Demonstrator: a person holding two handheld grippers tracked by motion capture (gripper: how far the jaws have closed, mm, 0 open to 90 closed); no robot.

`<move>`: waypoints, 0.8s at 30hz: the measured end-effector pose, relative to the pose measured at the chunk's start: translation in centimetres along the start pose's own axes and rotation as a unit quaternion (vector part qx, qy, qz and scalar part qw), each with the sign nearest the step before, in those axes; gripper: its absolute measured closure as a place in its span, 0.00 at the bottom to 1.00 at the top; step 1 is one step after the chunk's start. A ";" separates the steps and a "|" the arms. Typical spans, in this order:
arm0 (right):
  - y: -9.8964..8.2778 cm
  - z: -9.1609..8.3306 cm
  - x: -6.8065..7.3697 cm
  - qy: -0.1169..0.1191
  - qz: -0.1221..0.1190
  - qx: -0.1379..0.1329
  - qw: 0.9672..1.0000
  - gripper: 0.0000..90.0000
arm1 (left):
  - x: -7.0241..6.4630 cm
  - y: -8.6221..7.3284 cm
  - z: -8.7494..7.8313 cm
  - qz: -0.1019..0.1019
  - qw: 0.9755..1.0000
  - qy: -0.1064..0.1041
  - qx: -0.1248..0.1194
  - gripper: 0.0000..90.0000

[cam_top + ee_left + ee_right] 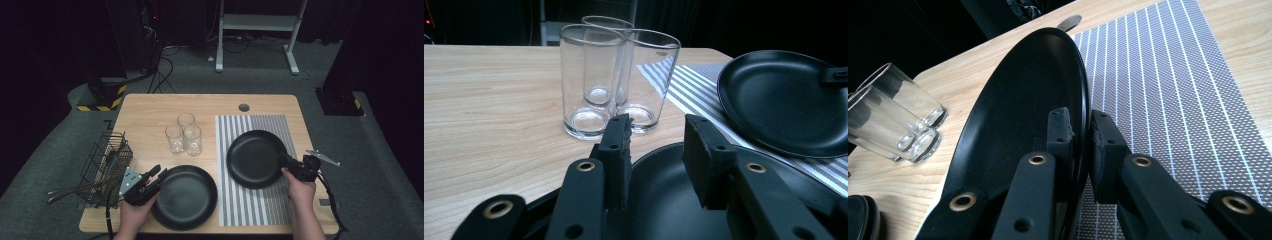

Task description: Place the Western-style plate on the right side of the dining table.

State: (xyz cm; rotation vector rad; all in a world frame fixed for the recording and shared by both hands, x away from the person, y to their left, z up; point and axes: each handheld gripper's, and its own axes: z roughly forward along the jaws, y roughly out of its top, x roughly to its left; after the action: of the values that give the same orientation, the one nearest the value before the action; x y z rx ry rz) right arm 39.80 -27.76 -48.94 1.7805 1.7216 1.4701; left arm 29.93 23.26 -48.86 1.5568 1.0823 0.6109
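- The jaws of the right gripper [1079,135] are pinching the rim of a black plate [254,158], tilting it up over the striped mat [250,200].
- The left gripper [656,145] is standing with its jaws apart, hovering over the near edge of a second black plate [186,197], gripping nothing.
- Three glasses [184,133] are standing together behind that plate.
- A wire basket [106,165] is sitting at the table's [150,110] left edge.

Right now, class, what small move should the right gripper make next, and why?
Probably lower the plate flat onto the striped mat. The right gripper is shut on its rim and holds it tilted above the mat; the left gripper is open.
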 end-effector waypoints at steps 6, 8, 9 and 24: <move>-0.2 0.1 -0.4 -0.005 0.005 0.000 1.000 0.90 | 0.0 0.0 0.0 0.000 1.000 0.000 0.001 0.70; -0.3 0.1 -0.6 -0.007 0.007 0.002 1.000 0.90 | 0.1 0.0 0.1 -0.001 1.000 0.000 0.001 0.71; -0.3 0.1 -0.7 -0.008 0.008 0.002 1.000 0.90 | 0.1 0.0 0.1 -0.001 1.000 0.000 0.001 0.70; -0.5 0.1 -1.2 -0.022 0.009 0.005 1.000 0.90 | -0.2 -0.1 0.2 0.007 1.000 -0.002 0.005 0.70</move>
State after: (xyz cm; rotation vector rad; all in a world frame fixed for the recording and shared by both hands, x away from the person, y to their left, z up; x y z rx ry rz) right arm 39.82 -28.61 -49.95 1.8246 1.6983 1.4223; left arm 29.97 22.96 -48.98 1.5750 1.0740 0.6128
